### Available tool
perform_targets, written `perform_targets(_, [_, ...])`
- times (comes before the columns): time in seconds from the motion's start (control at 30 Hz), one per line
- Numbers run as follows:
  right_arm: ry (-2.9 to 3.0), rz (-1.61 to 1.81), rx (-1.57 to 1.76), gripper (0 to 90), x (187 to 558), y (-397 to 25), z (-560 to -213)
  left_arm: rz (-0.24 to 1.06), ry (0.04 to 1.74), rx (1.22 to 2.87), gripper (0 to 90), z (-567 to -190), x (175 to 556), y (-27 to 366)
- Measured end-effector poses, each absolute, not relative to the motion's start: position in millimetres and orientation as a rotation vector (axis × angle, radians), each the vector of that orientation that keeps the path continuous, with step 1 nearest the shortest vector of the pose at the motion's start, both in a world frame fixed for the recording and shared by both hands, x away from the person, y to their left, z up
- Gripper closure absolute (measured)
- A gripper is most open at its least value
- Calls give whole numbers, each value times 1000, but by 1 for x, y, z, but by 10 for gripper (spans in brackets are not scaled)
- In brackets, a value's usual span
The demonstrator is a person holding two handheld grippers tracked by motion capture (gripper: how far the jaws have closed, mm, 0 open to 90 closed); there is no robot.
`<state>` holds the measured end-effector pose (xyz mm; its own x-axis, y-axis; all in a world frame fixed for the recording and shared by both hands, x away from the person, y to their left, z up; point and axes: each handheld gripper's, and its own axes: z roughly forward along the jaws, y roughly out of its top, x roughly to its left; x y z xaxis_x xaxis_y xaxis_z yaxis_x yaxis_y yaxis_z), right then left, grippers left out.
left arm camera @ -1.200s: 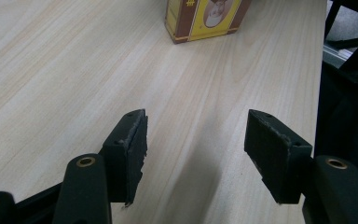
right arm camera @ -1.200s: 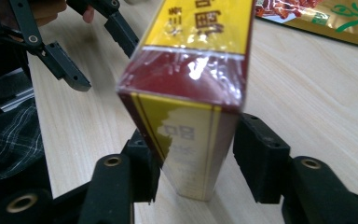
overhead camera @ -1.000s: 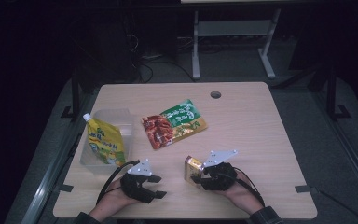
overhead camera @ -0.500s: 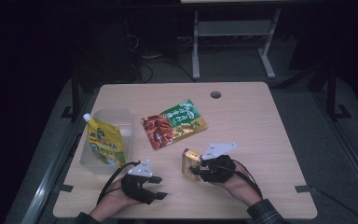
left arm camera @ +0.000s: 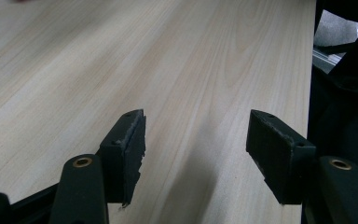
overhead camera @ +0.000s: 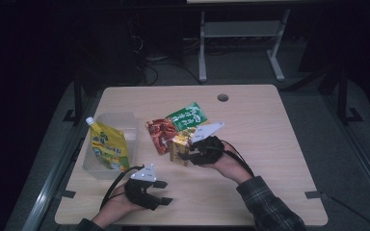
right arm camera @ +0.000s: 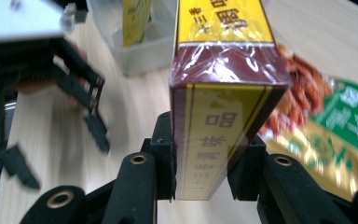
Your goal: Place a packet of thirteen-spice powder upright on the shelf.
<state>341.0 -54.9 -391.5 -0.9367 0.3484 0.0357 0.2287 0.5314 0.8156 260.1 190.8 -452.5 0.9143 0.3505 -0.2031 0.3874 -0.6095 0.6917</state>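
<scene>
Your right gripper [overhead camera: 187,153] is pinching a yellow and dark red box [right arm camera: 223,93] between its two jaws, one jaw pressed on each side. In the right gripper view the box stands up between the jaws and is wrapped in shiny clear film. In the high view the box [overhead camera: 178,150] is lifted near the middle of the table [overhead camera: 270,125], just beside the flat snack bag [overhead camera: 176,126] with its red and green print. That bag lies flat on the wood, and the box sits at its near edge, so you cannot tell if they touch. Your left gripper [overhead camera: 166,192] rests low at the near edge of the table, well apart from the box. Its jaws are spread wide, with only bare wood between them, as the left gripper view [left arm camera: 196,158] shows. To the left stands a clear plastic bin [overhead camera: 125,126]. A yellow pouch [overhead camera: 108,149] with a white cap leans inside it, tilted. In the right gripper view, the bin [right arm camera: 144,46] and your other gripper [right arm camera: 88,112] show past the box, a bit blurred.
</scene>
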Motion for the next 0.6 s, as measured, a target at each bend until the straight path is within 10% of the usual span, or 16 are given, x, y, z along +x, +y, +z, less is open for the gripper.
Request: perform_targets(0.6, [2719, 1447, 241, 671, 400, 35, -370, -43, 492, 2303, 363, -452, 259, 188])
